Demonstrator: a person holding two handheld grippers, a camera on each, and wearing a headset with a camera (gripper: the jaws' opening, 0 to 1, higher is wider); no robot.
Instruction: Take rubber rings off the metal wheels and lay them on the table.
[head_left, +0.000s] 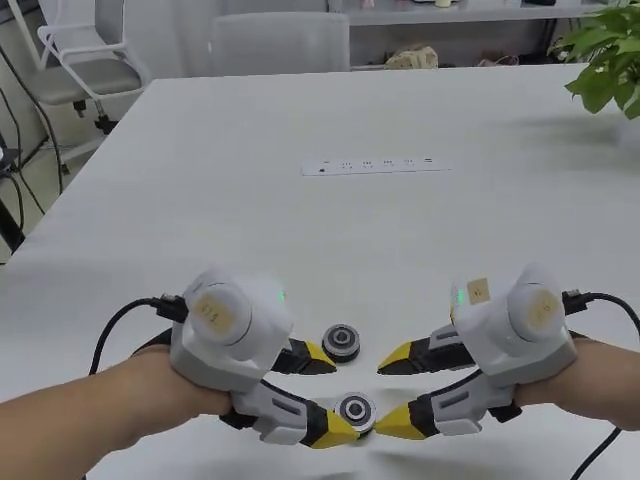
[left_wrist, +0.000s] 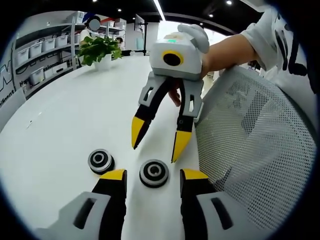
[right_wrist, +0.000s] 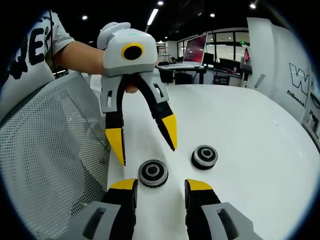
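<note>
**Q:** What lies on the white table (head_left: 300, 230)?

**A:** 2 metal wheels. The near wheel (head_left: 355, 410) rests close to the table's front edge. The far wheel (head_left: 341, 341) lies just beyond it, and the 2 do not touch. Each has a bright hub inside a dark rubber ring (left_wrist: 142, 174), and both rings sit on their wheels.

**Q:** Where are the tools?

**A:** In the head view the left gripper (head_left: 342, 397) enters from the left and the right gripper (head_left: 380, 399) from the right. Their yellow tips point toward each other, near but apart.

**Q:** What is the state of the fingers?

**A:** Left gripper: the 2 fingers are spread and hold nothing. In the left gripper view the near wheel lies between the yellow tips, with bare table visible on either side of it. Right gripper: the 2 fingers are likewise spread and hold nothing. In the right gripper view the same wheel sits just ahead of the gap between its tips. The far wheel lies outside both pairs of jaws, just beyond the farther fingertips in the head view.

**Q:** What else appears?

**A:** A socket strip (head_left: 375, 165) is set in the middle of the tabletop. A potted plant (head_left: 610, 55) stands at the far right. A mesh chair back (left_wrist: 250, 140) stands beside the table's near edge.
</note>
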